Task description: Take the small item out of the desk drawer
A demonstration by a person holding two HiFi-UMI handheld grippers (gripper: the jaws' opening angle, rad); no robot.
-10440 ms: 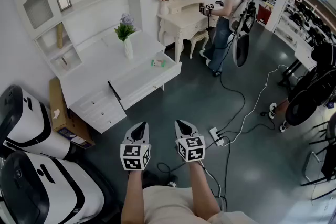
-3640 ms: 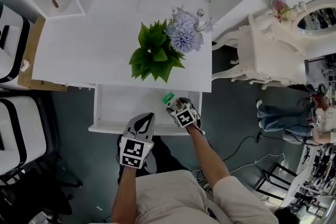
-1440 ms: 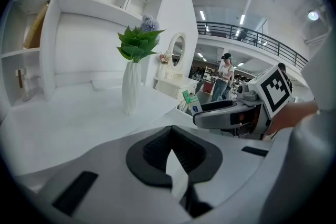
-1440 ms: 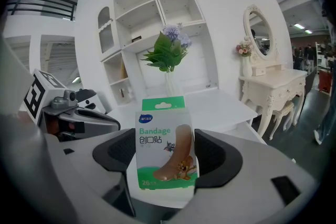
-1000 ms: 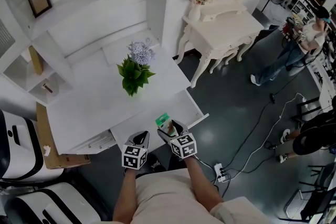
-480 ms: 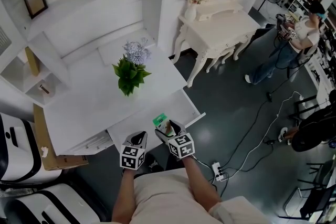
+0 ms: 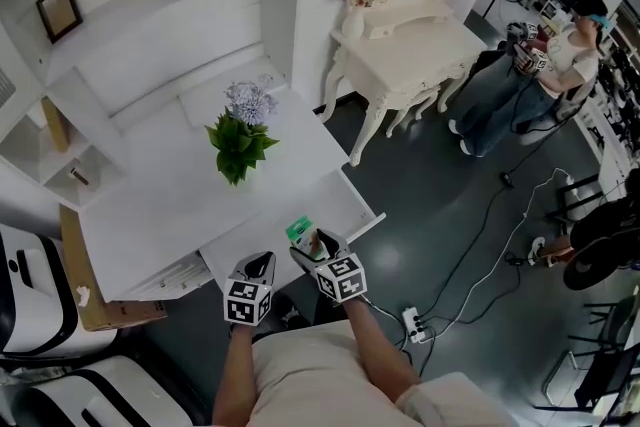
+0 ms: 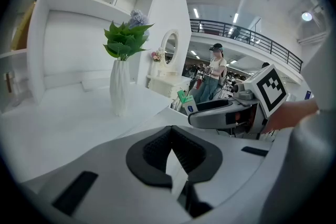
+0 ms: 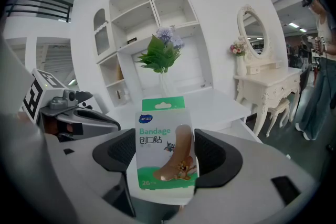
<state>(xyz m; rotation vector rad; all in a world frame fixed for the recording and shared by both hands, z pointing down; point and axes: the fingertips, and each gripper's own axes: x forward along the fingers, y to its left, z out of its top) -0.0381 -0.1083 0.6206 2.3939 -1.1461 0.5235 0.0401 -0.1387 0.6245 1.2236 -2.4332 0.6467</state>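
While left tongs (image 8: 172,153) clenched empty, right tongs (image 9: 166,157) grasp flat cardboard bandage box (image 9: 163,139).

Bright even overhead lighting; soft shadows; gripper views fisheye-warped, dark vignette corners; near jaws blurred.

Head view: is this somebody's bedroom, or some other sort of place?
Probably a big hall staged as a bedroom, not a home. The white desk and dressing table stand on a bare dark floor strewn with cables and a power strip, and the left gripper view shows a balcony railing.
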